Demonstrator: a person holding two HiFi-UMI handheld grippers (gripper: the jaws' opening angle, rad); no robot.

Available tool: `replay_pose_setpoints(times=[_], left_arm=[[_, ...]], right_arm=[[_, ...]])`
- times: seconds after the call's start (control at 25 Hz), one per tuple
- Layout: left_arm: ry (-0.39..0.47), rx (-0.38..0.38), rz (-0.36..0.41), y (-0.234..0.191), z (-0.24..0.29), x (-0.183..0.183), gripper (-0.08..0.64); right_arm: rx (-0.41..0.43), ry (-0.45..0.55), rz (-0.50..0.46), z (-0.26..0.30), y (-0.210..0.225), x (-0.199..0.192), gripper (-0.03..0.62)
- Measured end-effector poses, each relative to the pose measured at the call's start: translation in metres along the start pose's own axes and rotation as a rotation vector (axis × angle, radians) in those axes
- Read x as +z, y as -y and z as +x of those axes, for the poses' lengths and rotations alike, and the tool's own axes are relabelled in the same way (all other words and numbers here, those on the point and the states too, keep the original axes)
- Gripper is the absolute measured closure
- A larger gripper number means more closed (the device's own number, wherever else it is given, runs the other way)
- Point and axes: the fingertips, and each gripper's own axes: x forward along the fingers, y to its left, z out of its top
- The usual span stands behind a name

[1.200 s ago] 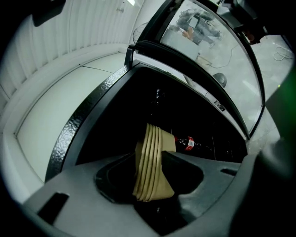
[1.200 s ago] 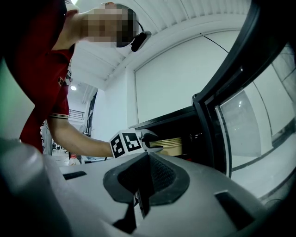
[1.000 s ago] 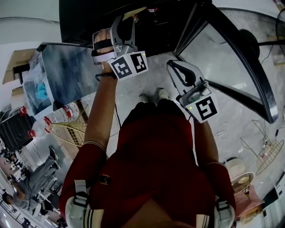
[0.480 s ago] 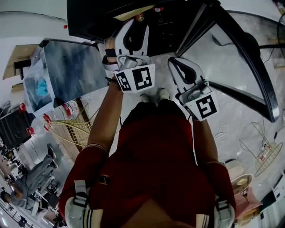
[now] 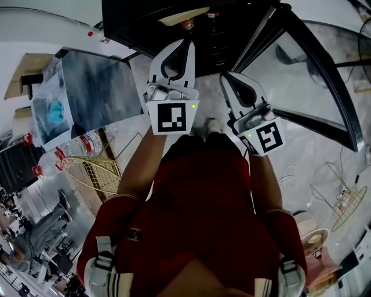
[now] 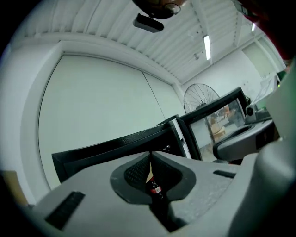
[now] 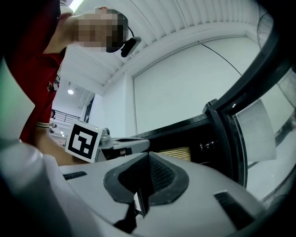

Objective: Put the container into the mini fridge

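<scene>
The black mini fridge (image 5: 174, 17) stands with its glass door (image 5: 301, 75) swung wide to the right. On its upper shelf lies the flat tan container (image 5: 184, 14), which shows as a ribbed tan edge (image 7: 175, 152) in the right gripper view. My left gripper (image 5: 186, 43) is level just outside the fridge mouth. Its jaws have just been closing and now meet with nothing between them. Through their notch a red-labelled bottle (image 6: 154, 187) shows inside the fridge. My right gripper (image 5: 225, 76) is shut and empty beside it, a little further back.
A grey-blue table top (image 5: 95, 90) stands to the left, with a wire basket (image 5: 93, 168) and water bottles (image 5: 81, 145) below it. A round fan (image 6: 201, 97) stands behind the fridge. Wire racks (image 5: 342, 197) lie on the floor at right. A seated person (image 5: 40, 232) is at lower left.
My left gripper has drawn back out of the fridge, rolled upright and risen, and its jaws have closed empty. The container stays on the shelf. My right gripper has lifted slightly.
</scene>
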Motion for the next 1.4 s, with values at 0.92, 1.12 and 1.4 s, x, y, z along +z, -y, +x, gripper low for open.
replay_pose_setpoints(times=[0.92, 1.12, 1.4], left_arm=[[0.159, -0.138, -0.422, -0.041, -0.135, 0.014, 0.554], [0.169, -0.143, -0.437, -0.048, -0.148, 0.012, 0.554], [0.173, -0.171, -0.414, -0.055, -0.153, 0.007, 0.554]], right_arm=[[0.053, 0.021, -0.049, 0.032, -0.102, 0.034, 0.592], [0.056, 0.008, -0.074, 0.036, -0.116, 0.036, 0.592], [0.047, -0.006, -0.103, 0.049, -0.125, 0.036, 0.592]])
